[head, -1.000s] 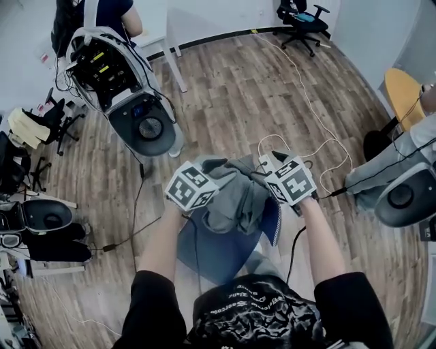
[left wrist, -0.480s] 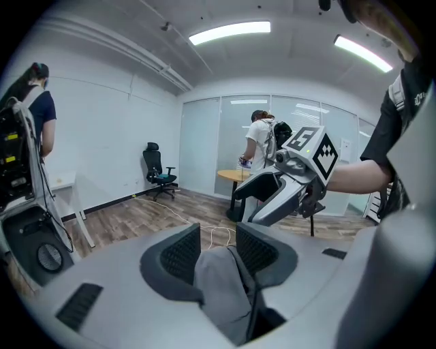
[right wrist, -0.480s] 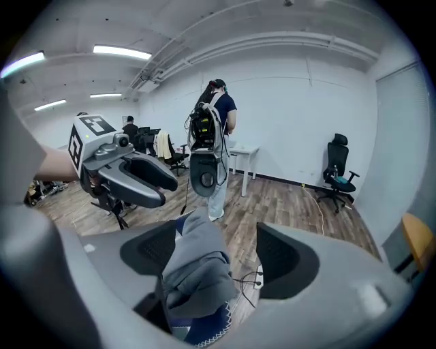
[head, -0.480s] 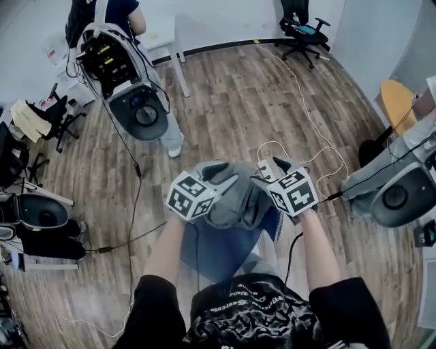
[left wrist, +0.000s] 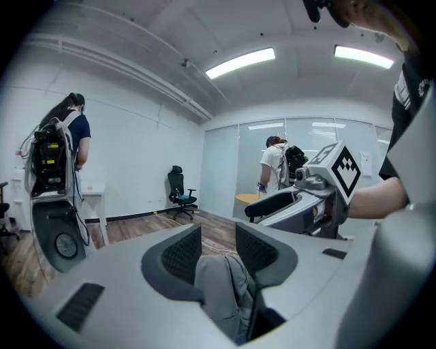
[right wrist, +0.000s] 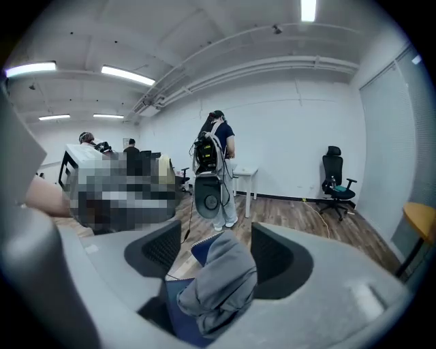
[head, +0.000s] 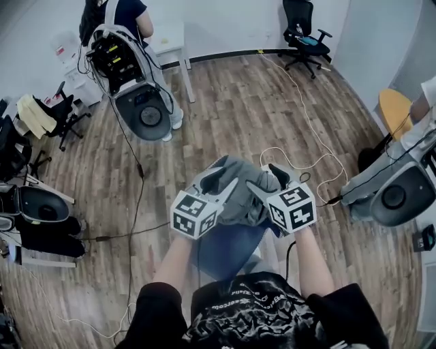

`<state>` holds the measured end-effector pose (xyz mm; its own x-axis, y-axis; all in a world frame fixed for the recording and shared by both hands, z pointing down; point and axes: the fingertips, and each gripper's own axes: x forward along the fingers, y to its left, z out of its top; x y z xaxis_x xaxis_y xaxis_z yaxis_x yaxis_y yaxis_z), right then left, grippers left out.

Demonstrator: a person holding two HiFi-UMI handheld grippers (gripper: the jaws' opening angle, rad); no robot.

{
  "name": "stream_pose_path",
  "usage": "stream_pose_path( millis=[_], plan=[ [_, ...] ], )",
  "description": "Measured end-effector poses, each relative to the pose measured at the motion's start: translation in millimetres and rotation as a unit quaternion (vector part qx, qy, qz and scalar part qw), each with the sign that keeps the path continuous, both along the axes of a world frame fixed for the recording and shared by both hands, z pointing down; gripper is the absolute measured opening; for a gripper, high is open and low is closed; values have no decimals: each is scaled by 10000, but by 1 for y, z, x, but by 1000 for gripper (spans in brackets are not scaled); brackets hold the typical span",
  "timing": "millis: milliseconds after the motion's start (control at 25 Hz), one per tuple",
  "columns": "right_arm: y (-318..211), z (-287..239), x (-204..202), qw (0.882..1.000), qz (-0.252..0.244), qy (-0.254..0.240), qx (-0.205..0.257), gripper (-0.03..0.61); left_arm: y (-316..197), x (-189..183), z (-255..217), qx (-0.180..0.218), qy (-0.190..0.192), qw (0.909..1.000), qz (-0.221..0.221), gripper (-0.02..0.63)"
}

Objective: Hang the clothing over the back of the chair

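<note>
- Head view: I see the left gripper [head: 225,174] and the right gripper [head: 263,177] side by side. Both reach into the grey clothing [head: 240,198], which is bunched between them.
- The clothing sits at the far edge of the blue chair [head: 221,253], directly in front of me. I cannot tell from here whether it rests on the chair or hangs just above it.
- Left gripper view: the jaws stand a narrow gap apart, clamped on a thin fold of the clothing [left wrist: 219,286] that fills the gap. The head view does not show this grip, since the cloth covers the jaw tips.
- Right gripper view: the jaws stand wider apart, pressed on a thick bundle of the clothing [right wrist: 221,283].
- The same view shows a blue panel [right wrist: 203,251] just behind the bundle. I cannot tell whether it is the chair or a lining.
- Background: a person [head: 126,17] stands well away at the far left, and an office chair [head: 304,31] stands by the far wall.
</note>
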<state>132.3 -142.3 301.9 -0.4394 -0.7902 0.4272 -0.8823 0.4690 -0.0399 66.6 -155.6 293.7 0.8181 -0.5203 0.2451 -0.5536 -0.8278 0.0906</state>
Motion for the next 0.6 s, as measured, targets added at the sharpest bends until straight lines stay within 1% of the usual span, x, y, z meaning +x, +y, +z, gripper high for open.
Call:
stream_pose_path(
  millis=[80, 160, 240, 400, 480, 520, 560, 600],
  plan=[
    [9, -5, -4, 9997, 178, -27, 176, 255, 12, -9, -7, 34, 212, 9997, -127, 160],
    [18, -9, -13, 9991, 277, 15, 327, 206, 25, -19, -11, 58, 351, 9992, -205, 160],
    [28, -12, -23, 9986, 271, 54, 449, 163, 39, -25, -12, 110, 393, 9989, -220, 158],
    [46, -11, -37, 9981, 187, 23, 585, 149, 63, -30, -8, 245, 315, 9988, -288, 156],
    [54, -11, -46, 9977, 223, -18, 635, 106, 70, -40, -9, 254, 380, 9979, -464, 151],
    [59, -10, -52, 9976, 244, -48, 641, 71, 74, -46, -10, 273, 427, 9971, -566, 144],
    [65, -8, -58, 9977, 251, -72, 633, 51, 79, -52, -10, 289, 476, 9963, -661, 141],
    [72, -4, -63, 9978, 241, -80, 614, 51, 84, -57, -9, 281, 531, 9954, -741, 141]
  ],
)
